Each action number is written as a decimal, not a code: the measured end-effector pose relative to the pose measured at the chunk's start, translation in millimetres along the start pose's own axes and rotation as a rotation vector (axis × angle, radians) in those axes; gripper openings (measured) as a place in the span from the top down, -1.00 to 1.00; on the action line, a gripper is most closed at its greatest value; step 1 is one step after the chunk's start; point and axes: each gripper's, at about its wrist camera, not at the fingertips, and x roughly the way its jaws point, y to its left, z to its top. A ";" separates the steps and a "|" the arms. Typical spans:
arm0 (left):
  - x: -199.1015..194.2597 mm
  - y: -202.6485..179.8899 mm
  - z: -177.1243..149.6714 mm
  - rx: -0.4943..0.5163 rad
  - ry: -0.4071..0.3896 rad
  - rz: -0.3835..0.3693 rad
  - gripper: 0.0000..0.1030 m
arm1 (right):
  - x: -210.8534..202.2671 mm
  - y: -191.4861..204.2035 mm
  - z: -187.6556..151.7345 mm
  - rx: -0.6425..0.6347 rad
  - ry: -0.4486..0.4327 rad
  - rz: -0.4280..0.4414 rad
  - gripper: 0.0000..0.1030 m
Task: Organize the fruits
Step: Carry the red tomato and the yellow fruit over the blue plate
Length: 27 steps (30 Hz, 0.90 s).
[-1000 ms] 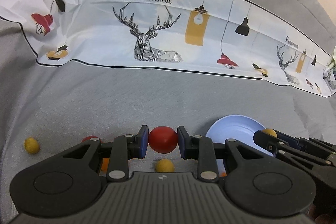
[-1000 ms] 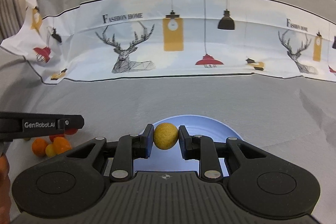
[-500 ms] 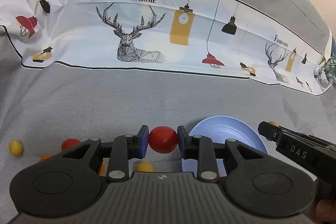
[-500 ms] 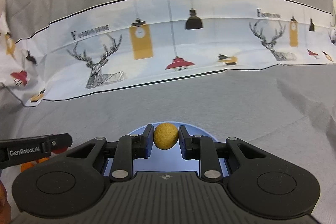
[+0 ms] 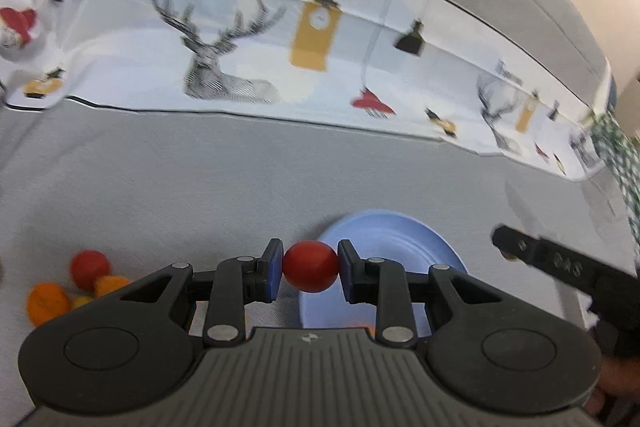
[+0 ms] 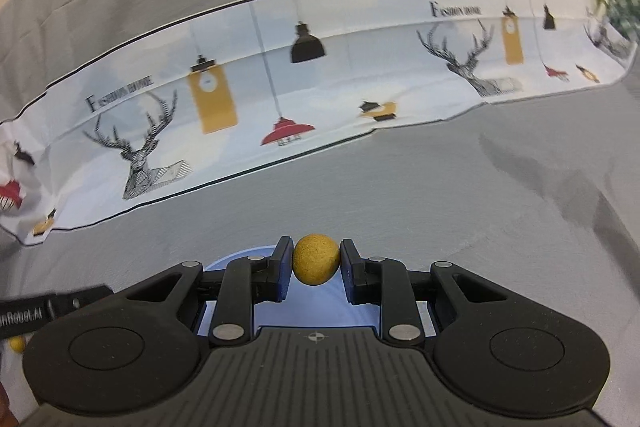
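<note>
Two grippers are in view, each with a fruit between its blue pads. We record the left gripper (image 5: 310, 266) clamped on a round, glossy red fruit (image 5: 310, 267), both pads pressing its sides. In the left wrist view this red fruit hangs over the near-left rim of a round pale-blue plate (image 5: 400, 239), which lies on the grey cloth-covered table (image 5: 200, 179). We record the right gripper (image 6: 316, 265) clamped on a small round yellow fruit with a matte, speckled skin (image 6: 316, 264). In the right wrist view this yellow fruit sits above the far edge of the same plate (image 6: 240, 261), whose blue surface shows between and under the fingers.

At the near left of the left wrist view we note a loose cluster of fruits on the cloth: one red fruit (image 5: 89, 265) with orange fruits (image 5: 46, 303) just beside it, touching or nearly so; a smaller yellowish piece among them is too blurred to tell. A lone small yellow fruit (image 6: 17, 343) appears at the near-left edge of the right wrist view.

Across the far part of the table runs a white printed fabric band (image 5: 240, 39) with deer heads, hanging lamps, yellow clocks and lettering. The right gripper's black finger shows at the right of the left wrist view, beyond the plate; the left gripper's finger shows at the left of the right wrist view.
</note>
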 end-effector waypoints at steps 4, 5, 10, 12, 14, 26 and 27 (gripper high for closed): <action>6.4 -16.8 -9.0 0.058 0.049 -0.074 0.37 | 4.3 -1.1 -2.4 0.007 0.030 0.009 0.49; 8.2 -22.0 -11.9 0.074 0.060 -0.092 0.37 | 5.1 -0.2 -3.2 0.002 0.036 0.010 0.49; 17.1 -42.8 -25.1 0.145 0.091 -0.125 0.37 | 7.6 3.3 -4.6 -0.016 0.054 0.005 0.49; 20.5 -47.4 -27.9 0.156 0.101 -0.129 0.37 | 8.4 2.6 -5.1 -0.015 0.060 -0.001 0.49; 24.8 -51.0 -28.7 0.158 0.108 -0.131 0.37 | 9.5 2.1 -5.1 -0.012 0.065 -0.003 0.49; 30.2 -59.4 -29.8 0.194 0.119 -0.118 0.37 | 11.6 2.8 -6.3 -0.020 0.073 -0.006 0.49; 30.5 -59.1 -29.5 0.195 0.119 -0.115 0.37 | 11.6 2.2 -6.7 -0.020 0.073 -0.006 0.49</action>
